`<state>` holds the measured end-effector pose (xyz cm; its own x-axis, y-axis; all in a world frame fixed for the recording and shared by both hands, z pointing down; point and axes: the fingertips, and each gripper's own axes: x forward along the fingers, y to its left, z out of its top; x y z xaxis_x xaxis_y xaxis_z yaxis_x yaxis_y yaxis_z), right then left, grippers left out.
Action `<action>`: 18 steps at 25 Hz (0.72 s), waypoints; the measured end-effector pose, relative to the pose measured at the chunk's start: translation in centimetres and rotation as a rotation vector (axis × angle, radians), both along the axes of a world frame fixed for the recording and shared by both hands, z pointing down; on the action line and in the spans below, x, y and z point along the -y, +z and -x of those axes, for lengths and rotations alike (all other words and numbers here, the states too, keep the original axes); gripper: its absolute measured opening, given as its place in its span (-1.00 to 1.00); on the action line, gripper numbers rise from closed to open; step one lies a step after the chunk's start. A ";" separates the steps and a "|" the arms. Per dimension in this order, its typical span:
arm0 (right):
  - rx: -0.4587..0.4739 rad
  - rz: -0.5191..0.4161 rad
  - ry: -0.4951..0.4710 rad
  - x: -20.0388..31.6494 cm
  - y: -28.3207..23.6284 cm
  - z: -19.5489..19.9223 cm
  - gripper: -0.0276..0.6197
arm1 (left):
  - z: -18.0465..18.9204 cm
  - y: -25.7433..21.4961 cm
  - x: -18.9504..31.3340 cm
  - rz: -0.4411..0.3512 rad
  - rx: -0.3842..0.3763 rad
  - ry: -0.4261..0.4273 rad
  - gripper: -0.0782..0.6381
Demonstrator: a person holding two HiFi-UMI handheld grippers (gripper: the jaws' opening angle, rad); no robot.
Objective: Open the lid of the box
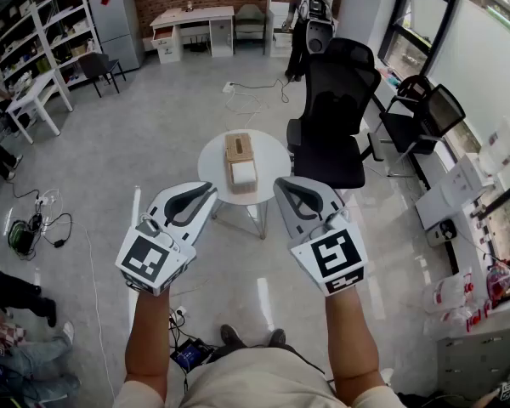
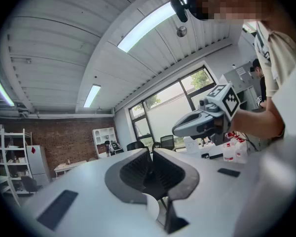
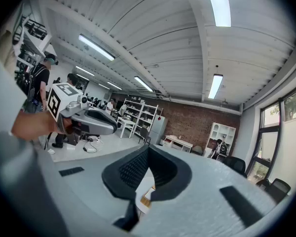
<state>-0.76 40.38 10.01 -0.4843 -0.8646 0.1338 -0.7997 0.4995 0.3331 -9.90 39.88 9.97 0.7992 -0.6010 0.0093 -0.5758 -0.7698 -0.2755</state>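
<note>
Your left gripper [image 1: 209, 187] and right gripper [image 1: 282, 184] hold nothing, jaws together; the box [image 1: 240, 161] at frame centre (on the round table [image 1: 211, 155]) looks untouched, not yet opened.

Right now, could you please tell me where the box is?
In the head view, the box sits at the middle of the small round white table, centre frame, just left of the black office chair.

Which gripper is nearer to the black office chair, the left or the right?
Right. In the head view the right gripper hangs just beside the seat of the black office chair; the left gripper is across the round table from it.
</note>
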 end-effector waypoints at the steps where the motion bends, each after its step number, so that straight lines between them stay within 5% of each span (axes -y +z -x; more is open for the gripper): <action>1: -0.001 0.000 0.001 0.2 -0.1 0.0 -0.94 | 0.0 0.0 0.2 0.001 0.001 0.002 -0.68; 18: 0.009 0.018 0.030 3.6 0.6 3.0 -0.94 | 3.1 0.6 3.6 0.022 -0.003 0.031 -0.68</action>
